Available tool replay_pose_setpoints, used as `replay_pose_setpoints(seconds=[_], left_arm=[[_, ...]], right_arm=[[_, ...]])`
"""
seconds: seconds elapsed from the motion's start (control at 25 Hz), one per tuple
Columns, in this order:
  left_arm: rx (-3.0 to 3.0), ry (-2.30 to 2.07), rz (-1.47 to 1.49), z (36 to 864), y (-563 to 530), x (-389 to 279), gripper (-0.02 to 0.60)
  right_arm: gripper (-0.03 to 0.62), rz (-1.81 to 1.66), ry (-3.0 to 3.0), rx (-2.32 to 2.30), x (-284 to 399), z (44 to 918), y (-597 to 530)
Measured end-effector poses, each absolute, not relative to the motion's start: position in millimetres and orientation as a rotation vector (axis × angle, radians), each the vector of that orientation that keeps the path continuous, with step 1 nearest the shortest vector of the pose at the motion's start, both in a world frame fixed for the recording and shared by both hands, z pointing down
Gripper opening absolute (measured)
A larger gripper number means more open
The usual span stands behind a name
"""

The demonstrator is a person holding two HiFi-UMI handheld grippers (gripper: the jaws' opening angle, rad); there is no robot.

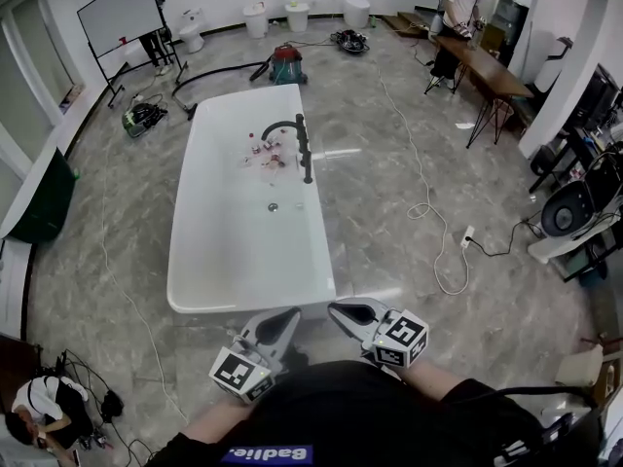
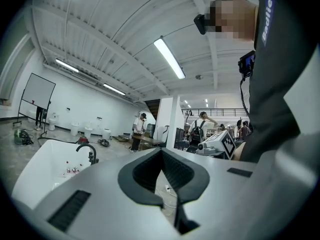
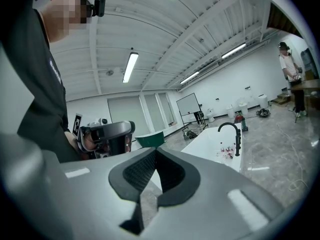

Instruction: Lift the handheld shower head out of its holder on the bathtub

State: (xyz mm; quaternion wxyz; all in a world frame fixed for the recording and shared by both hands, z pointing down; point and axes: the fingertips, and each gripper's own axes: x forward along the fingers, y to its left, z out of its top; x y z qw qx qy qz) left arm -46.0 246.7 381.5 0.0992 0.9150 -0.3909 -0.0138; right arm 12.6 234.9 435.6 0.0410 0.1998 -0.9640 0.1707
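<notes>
The white bathtub (image 1: pixel 195 261) stands in the middle of the floor. A black arched faucet (image 1: pixel 284 125) stands on its right rim, and the black handheld shower head (image 1: pixel 307 159) sits upright in its holder beside the faucet. Both show small and far in the gripper views: the faucet (image 2: pixel 86 149) (image 3: pixel 229 129), the shower head (image 3: pixel 238 143). My left gripper (image 1: pixel 292 315) and right gripper (image 1: pixel 336 309) hang close together just off the tub's near end, far from the shower head. Both are shut with nothing between the jaws (image 2: pixel 161 151) (image 3: pixel 155 149).
Small bottles (image 1: pixel 265 154) lie in the tub near the faucet. A red vacuum (image 1: pixel 286 64) with a hose, a whiteboard (image 1: pixel 119 13) and toilets (image 1: pixel 255 17) stand beyond. White cables (image 1: pixel 428 202) run along the floor on the right. People are at a table (image 1: pixel 487 66) and at the lower left (image 1: pixel 34 412).
</notes>
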Motion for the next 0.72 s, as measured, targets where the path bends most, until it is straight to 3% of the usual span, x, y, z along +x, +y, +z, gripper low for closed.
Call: replay_pose_setpoints(seconds=[0.72], left_arm=[[2.747,-1.058,-0.055,387.8,96.4,-142.9,0.005]], right_arm=[[0.002,0.570,-2.872,0.778,-68.9,446.1,93.8]])
